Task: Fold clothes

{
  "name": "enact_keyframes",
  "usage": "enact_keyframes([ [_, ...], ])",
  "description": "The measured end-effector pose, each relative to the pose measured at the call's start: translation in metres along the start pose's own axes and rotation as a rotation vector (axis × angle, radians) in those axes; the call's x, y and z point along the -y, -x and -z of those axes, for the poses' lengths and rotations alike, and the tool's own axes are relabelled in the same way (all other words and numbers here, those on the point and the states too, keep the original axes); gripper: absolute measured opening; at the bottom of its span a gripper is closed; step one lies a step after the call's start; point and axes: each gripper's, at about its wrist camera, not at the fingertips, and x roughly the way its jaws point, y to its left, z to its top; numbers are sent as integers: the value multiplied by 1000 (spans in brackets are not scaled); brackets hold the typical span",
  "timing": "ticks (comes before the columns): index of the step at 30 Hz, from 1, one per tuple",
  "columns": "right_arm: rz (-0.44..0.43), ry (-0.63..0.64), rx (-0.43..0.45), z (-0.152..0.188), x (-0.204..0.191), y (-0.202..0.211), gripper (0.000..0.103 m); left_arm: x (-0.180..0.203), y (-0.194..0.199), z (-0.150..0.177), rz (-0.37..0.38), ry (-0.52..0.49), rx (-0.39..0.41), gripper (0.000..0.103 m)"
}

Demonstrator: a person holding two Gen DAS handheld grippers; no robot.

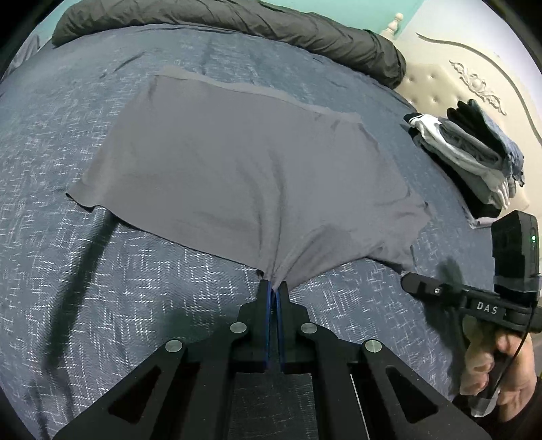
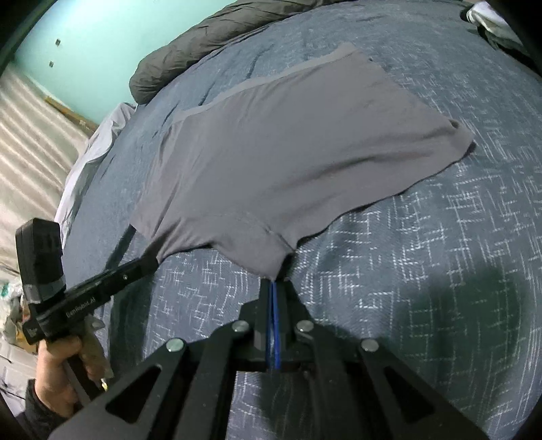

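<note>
L hand-held gripper (image 1: 273, 287), seen from its own cam: jaws pinched tight on the near edge of the grey garment (image 1: 244, 169), cloth bunching into a small peak right at the tips. R hand-held gripper (image 2: 276, 281) likewise clamped on the garment's near edge, at a seamed corner, blue pads pressed together w/ fabric between.

In the L view the R hand-held gripper shows at lower right, black body marked "DAS", a person's hand (image 1: 501, 369) round its handle. In the R view the L hand-held gripper sits at lower left, gripped by the other hand (image 2: 57, 369), its tip at the garment's near-left edge.

Garment: grey boxer-type shorts w/ a darker waistband along the far edge, lying spread mostly flat on the bed (image 1: 101, 304), near edge lifted slightly where both grippers hold it. Bed cover is blue w/ white crosshatch pattern.

Beyond: a dark rumpled duvet (image 1: 237, 23) along the far side of the bed. A stack of folded clothes (image 1: 474, 159) sits to the right, well apart from the garment, near the cream headboard (image 1: 457, 74). Teal wall (image 2: 101, 50) behind.
</note>
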Motion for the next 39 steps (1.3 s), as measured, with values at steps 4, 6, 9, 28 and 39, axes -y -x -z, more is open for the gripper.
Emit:
enact_keyframes([
  [4,-33,-36,4,-3,4,9,2,-4,2,-1,8,21,-6,10],
  [6,-55,-62,31,-6,9,18,2,-8,5,-1,17,44,-4,34],
  [9,-74,-95,93,-12,16,32,2,-18,17,-4,21,80,23,41],
  [28,-124,-178,228,-30,32,20,2,-142,32,-44,-155,360,186,46],
  [39,-126,-187,228,-35,39,15,2,-140,26,-47,-120,329,174,14],
])
